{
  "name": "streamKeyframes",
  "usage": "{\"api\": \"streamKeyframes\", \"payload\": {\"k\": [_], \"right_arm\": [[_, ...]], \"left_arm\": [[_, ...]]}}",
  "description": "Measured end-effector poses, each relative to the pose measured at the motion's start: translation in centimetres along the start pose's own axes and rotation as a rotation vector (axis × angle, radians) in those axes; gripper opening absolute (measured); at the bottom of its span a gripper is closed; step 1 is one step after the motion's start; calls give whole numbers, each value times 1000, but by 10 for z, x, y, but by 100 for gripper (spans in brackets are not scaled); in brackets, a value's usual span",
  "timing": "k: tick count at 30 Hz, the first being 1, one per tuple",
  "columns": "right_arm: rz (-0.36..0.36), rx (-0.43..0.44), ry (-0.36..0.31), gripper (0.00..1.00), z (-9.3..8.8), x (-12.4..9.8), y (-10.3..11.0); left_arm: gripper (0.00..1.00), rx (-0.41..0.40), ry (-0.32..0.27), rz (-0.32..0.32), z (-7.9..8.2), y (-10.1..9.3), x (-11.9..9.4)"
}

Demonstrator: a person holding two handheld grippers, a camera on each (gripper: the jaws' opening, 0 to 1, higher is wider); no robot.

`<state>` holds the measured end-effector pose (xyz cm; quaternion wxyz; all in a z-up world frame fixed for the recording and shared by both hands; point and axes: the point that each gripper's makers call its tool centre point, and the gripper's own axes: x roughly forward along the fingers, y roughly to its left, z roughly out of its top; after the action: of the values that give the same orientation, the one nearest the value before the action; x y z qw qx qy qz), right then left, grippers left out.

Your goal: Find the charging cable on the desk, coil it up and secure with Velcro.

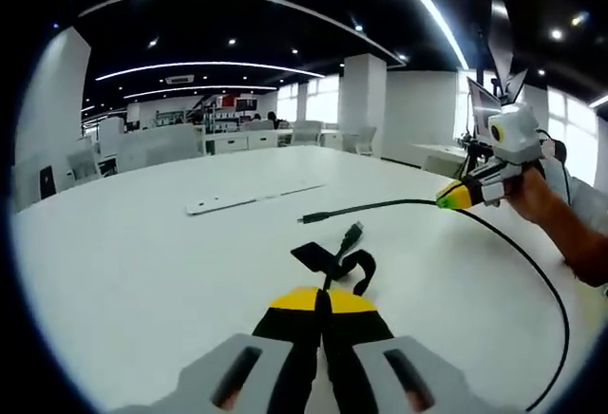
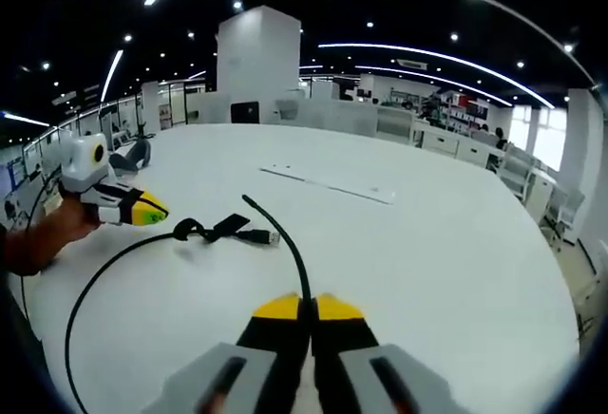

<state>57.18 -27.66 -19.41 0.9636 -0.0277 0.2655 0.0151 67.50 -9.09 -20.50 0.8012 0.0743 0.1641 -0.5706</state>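
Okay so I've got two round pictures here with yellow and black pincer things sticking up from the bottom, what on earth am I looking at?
Those pincers are hand-held grabbing tools; a person carries one in each hand, and a fisheye camera rides on each. The left gripper view looks along the left tool; the right gripper view looks along the right tool. Each camera also catches the other tool across the table. On that white table lies a black charging cable with a Velcro strap near one plug. Both tools are pinched shut on the cable at different spots, with a loop of it hanging between them. A flat white strip lies farther back.
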Motion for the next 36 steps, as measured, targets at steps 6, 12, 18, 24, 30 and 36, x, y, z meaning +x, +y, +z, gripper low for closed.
{"api": "streamKeyframes", "payload": {"k": [6,12,18,24,30,36], "right_arm": [[2,-1,1,4,-1,0,1],[5,-4,-6,4,0,-1,4],[7,-7,-11,3,1,-2,6],[15,-7,-12,3,1,-2,8],[23,-12,-16,3,3,-4,12],[35,-13,-25,3,6,-5,15]], "left_arm": [[19,-40,86,14,-18,9,6],[18,43,91,44,-19,-3,2],[6,49,82,22,-16,-6,-3],[4,71,93,33,-14,0,-4],[4,118,69,11,-8,2,0],[4,151,63,-34,-2,2,3]]}}
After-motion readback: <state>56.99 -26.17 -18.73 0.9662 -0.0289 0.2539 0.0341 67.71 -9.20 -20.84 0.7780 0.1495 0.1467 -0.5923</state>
